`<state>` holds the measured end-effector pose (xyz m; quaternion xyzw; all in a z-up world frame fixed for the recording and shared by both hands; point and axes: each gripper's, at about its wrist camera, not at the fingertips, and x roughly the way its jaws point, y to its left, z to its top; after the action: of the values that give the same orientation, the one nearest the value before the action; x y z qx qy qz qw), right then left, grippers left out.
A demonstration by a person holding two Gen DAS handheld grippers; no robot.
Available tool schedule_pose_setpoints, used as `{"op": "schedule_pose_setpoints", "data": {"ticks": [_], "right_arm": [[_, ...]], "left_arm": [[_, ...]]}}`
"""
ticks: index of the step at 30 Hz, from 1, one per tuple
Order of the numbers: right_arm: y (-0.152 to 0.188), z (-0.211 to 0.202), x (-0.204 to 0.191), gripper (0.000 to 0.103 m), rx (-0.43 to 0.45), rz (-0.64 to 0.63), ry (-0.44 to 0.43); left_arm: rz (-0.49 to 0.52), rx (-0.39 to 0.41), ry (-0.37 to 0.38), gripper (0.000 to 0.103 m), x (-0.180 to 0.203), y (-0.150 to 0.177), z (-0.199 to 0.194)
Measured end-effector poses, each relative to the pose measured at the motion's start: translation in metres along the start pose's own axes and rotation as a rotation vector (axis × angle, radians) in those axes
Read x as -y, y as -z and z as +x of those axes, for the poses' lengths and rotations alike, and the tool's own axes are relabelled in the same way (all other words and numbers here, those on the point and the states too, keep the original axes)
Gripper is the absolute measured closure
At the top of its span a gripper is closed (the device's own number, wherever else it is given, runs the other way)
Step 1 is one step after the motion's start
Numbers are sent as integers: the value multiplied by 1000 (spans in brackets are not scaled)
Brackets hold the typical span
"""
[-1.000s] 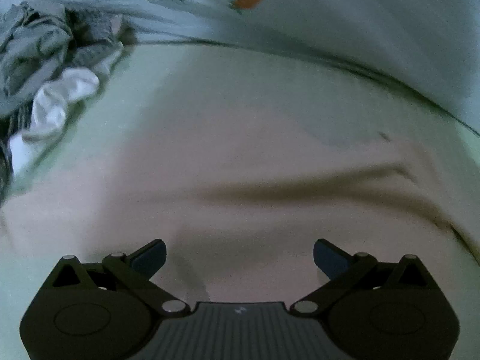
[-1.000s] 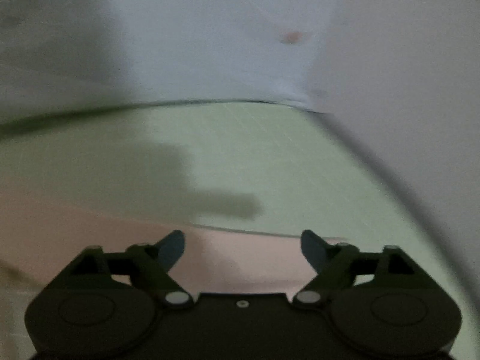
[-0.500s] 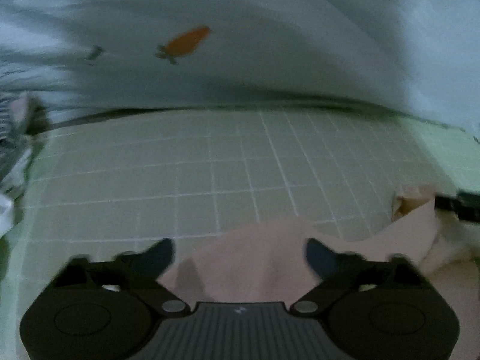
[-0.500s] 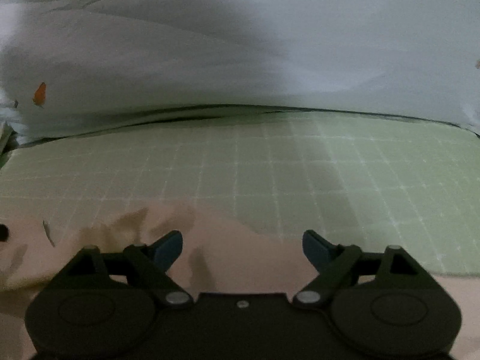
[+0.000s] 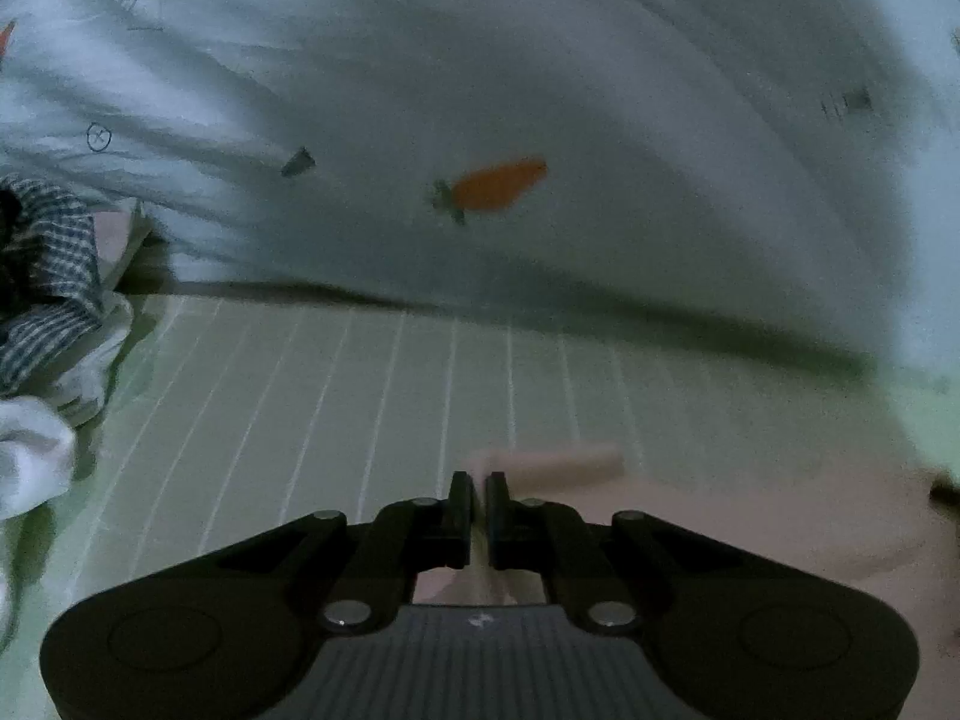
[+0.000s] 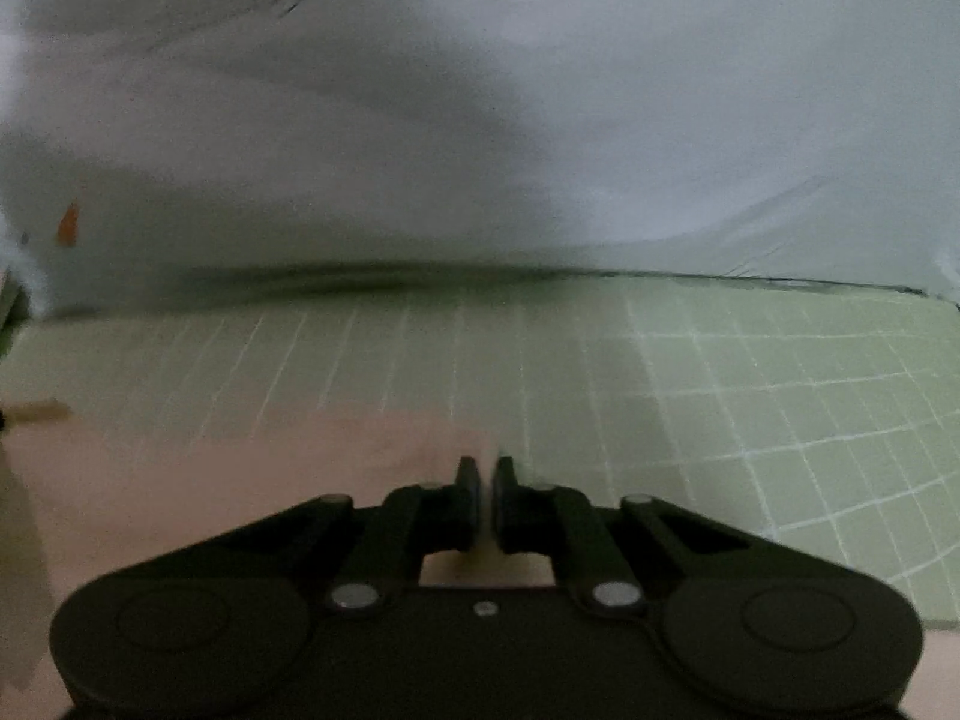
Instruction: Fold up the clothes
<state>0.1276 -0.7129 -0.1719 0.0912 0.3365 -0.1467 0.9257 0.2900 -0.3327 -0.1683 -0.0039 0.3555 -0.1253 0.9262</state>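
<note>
Your left tool (image 5: 478, 486) and right tool (image 6: 486, 471) are each clamped on an edge of the pink cloth (image 6: 210, 480), which lies nearest you on the green grid mat (image 6: 750, 390). Beyond the mat hangs a white sheet (image 5: 540, 90) with a carrot print (image 5: 495, 186).

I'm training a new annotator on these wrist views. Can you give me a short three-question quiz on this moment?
1. True or false: the left gripper has its jaws wide open above the green grid mat.
2. What do the jaws of the right gripper pinch? A) the pink garment B) a white sock C) the mat
3. What orange motif is printed on the pale sheet behind the mat?

Key
1. False: they are shut on the pink garment's edge.
2. A
3. A carrot.
</note>
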Motion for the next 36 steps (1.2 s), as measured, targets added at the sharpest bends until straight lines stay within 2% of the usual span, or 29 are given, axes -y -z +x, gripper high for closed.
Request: {"op": "schedule_pose_setpoints", "data": {"ticks": [2,3,4,5,6,7,8,9,10,13,16,21,23,26,29,36], "right_arm": [[-4,6,5,97,18,28,9],[-5,9,6,96,11,34,16],[-6,13,6,88,3,38,25],[-6,15,4,73,-10,28,45],[-7,14,2,62,-12,7,70],[-6,12,-1,44,0,-14,89],[-5,8,-3,37,12,-34,107],[-2,1,-3,24,20,-49,109],[2,-4,-2,15,10,-51,110],[17,-24,6,11,-35,-44,101],[41,-49,18,5,-75,21,94],[88,-97,20,5,-153,106,42],[107,-115,13,5,-172,89,21],[131,-138,1,5,-201,63,-6],[148,-152,-6,5,-226,45,-16],[179,-170,-6,5,-275,69,-5]], "left_arm": [[-23,1,-25,96,4,-7,13],[-26,-15,-36,92,7,-9,19],[-29,-31,-47,90,11,-11,26],[-37,-36,-58,85,14,-12,26],[-49,-25,-60,70,15,-10,20],[-62,-15,-51,51,14,-8,15],[-74,-7,-40,43,13,-4,8],[-80,-5,-32,38,12,2,-2],[-79,-10,-30,38,12,9,-14],[-65,-45,-45,36,9,35,-51],[-75,-118,-72,34,1,71,-86],[-132,-242,-141,34,-13,138,-142],[-164,-272,-152,34,-18,160,-163],[-249,-296,-133,34,-22,185,-187],[-290,-312,-117,34,-20,202,-201],[-251,-334,-123,33,-12,234,-226]]}}
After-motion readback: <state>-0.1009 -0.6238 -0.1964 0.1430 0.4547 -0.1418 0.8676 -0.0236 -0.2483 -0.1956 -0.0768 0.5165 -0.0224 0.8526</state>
